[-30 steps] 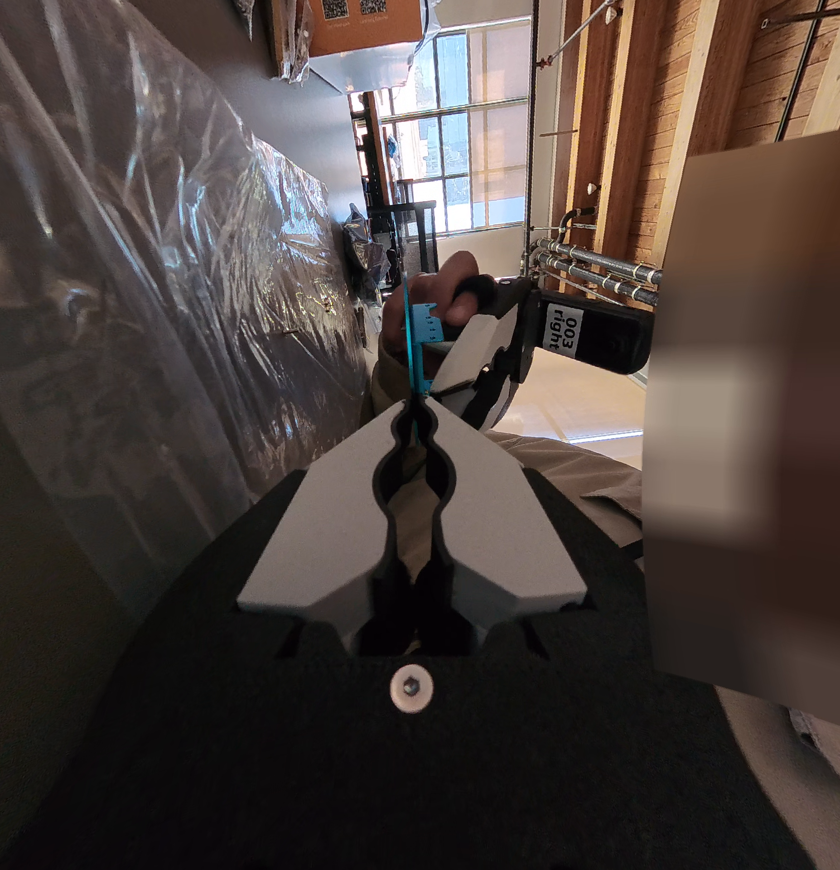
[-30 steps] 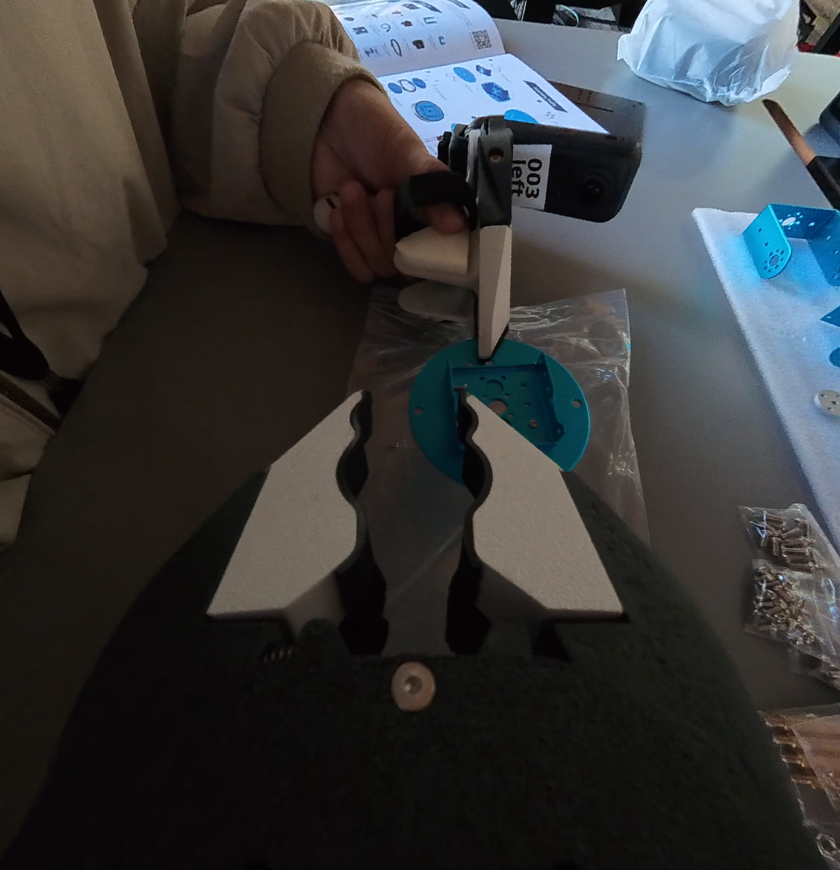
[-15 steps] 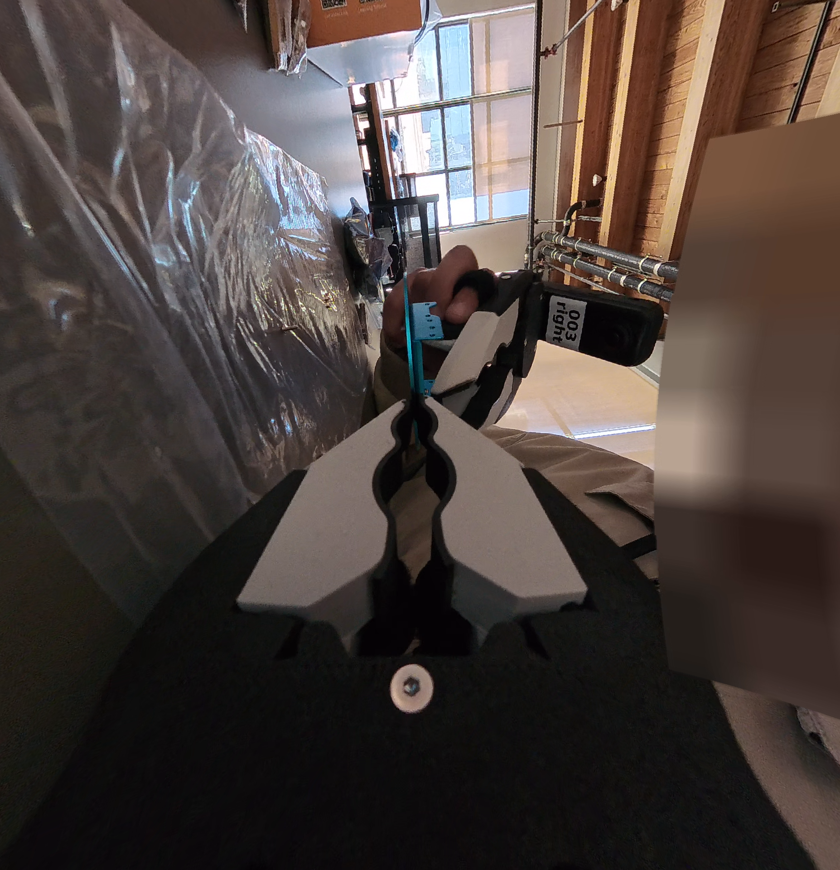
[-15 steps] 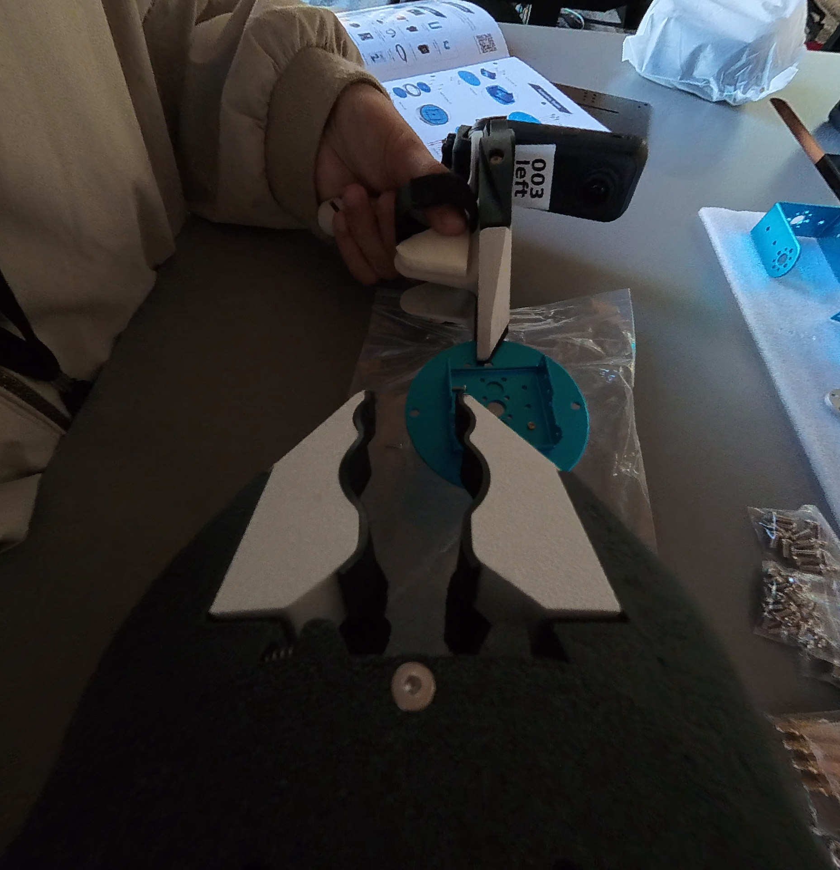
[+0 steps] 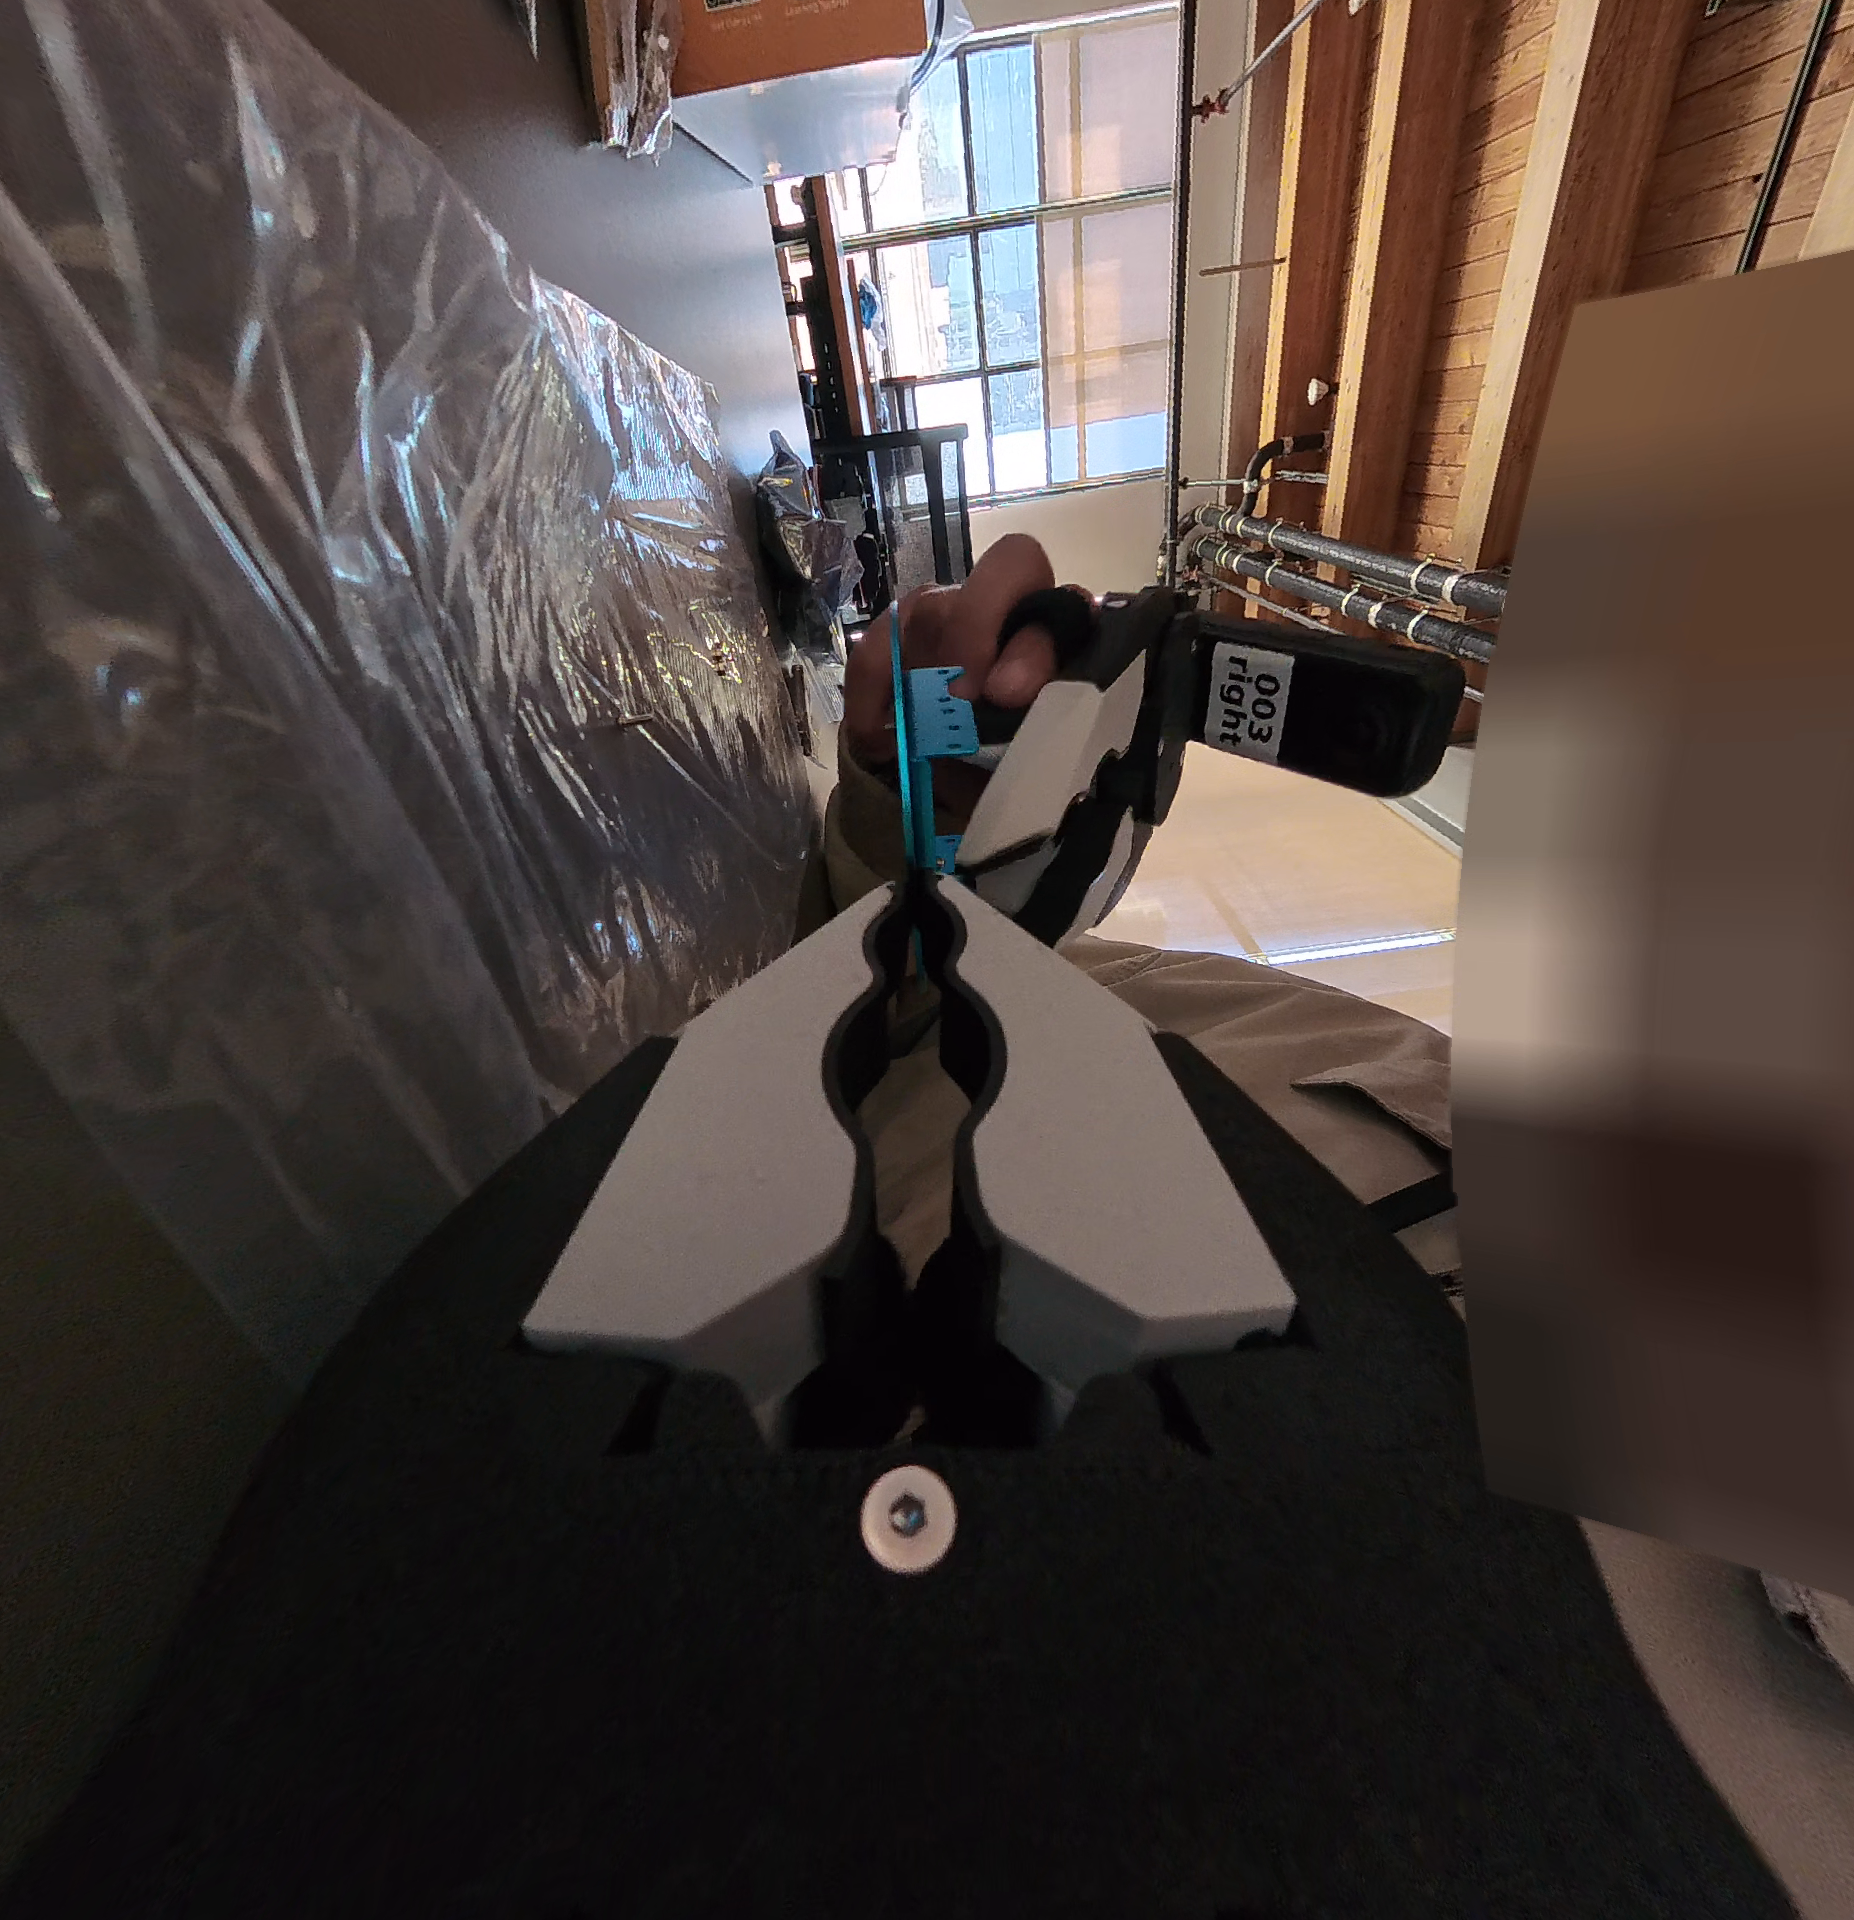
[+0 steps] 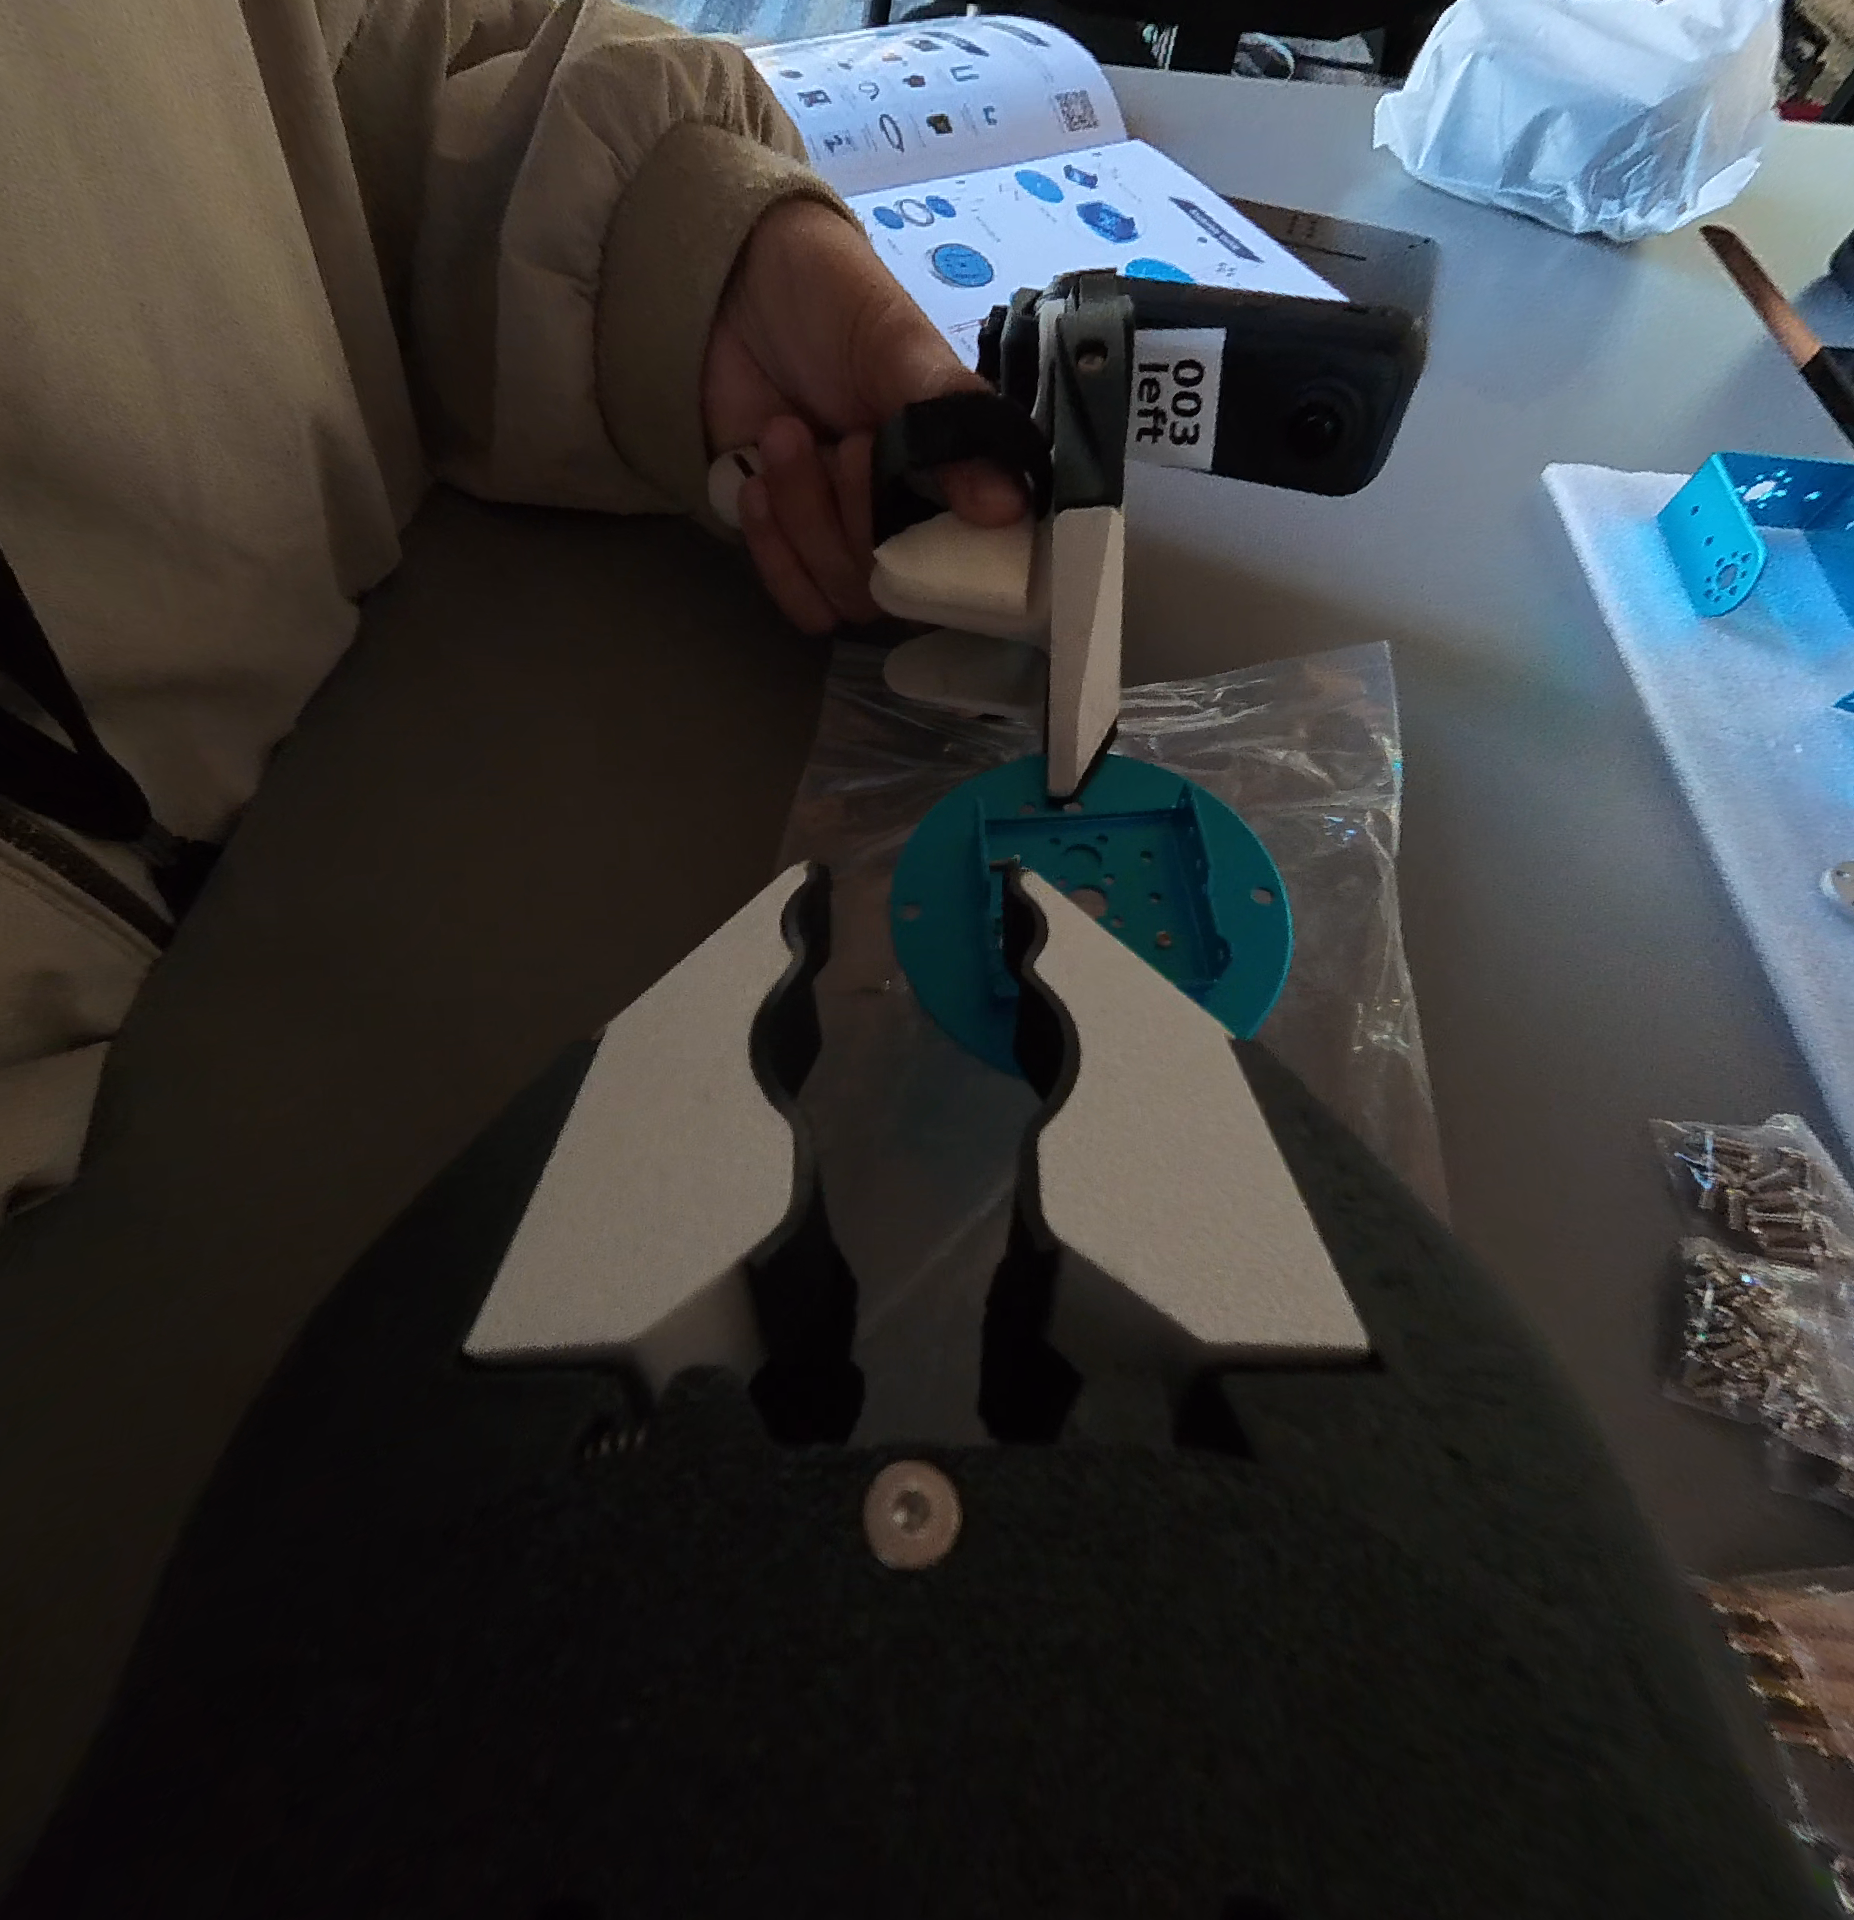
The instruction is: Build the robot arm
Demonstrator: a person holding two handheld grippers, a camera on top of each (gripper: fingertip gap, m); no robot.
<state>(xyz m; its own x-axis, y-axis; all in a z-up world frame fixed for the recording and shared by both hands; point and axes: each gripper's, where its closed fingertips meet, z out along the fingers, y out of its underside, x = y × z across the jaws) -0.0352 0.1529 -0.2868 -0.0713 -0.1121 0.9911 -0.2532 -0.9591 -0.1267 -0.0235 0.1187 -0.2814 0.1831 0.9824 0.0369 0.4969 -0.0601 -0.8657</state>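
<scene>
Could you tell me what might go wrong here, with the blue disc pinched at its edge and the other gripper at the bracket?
1. The left gripper pinches only the rim of the disc, so the disc could pivot or slip.
2. The right gripper is open, one finger against the bracket; a push might lever the bracket against the disc.
3. Anything dropped would land on the clear bag and might slide.

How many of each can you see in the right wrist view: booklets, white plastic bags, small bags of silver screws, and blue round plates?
Booklet: 1
White plastic bag: 1
Small bags of silver screws: 2
Blue round plate: 1
Total: 5
</scene>
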